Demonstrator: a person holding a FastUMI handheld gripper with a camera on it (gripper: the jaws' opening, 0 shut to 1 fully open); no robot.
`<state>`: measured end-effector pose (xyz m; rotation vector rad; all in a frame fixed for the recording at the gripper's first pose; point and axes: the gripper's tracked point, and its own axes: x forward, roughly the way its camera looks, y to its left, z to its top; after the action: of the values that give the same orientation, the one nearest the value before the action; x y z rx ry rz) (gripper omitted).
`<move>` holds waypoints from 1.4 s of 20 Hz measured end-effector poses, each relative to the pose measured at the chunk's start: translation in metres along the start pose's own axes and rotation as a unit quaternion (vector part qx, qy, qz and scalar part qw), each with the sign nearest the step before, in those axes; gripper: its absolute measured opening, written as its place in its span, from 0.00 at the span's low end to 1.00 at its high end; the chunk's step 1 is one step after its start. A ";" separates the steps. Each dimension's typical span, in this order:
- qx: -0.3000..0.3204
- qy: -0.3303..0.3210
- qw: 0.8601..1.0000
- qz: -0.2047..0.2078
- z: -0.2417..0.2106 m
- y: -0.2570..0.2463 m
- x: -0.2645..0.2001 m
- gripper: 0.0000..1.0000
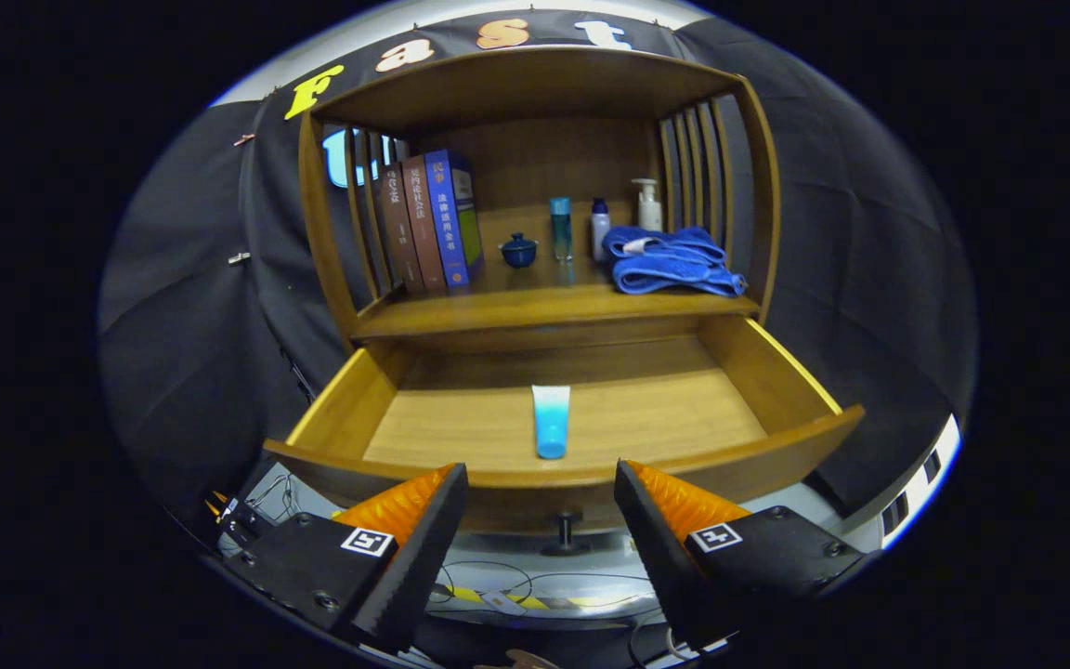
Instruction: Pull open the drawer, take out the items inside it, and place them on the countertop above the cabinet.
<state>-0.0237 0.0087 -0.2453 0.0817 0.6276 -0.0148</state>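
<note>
Drawer [591,418] is pulled out. One blue tube [551,421] lies on its floor near the front wall, cap toward the fingers, just ahead of them. Gripper [541,483] fingers spread wide, holding nothing, sitting just short of the drawer front either side of the knob [565,531]. Worktop [554,302] above carries books [428,223], small blue cup [518,250], three bottles [600,223], folded blue towel [674,260].
</note>
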 end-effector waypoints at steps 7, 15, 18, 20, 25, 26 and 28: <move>0.006 0.061 0.998 -0.024 0.035 -0.008 0.082 1.00; 0.011 0.227 0.973 -0.036 -0.010 -0.017 0.172 1.00; 0.013 0.283 0.958 -0.050 -0.034 -0.022 0.183 1.00; 0.010 0.317 0.947 -0.057 -0.038 -0.022 0.181 1.00; 0.019 0.385 0.919 -0.086 -0.057 -0.028 0.186 0.96; 0.022 0.395 0.914 -0.088 -0.058 -0.028 0.185 0.95; 0.022 0.411 0.907 -0.088 -0.053 -0.030 0.187 0.93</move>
<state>0.0957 -0.0153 -0.3997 0.0725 1.4818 -0.1776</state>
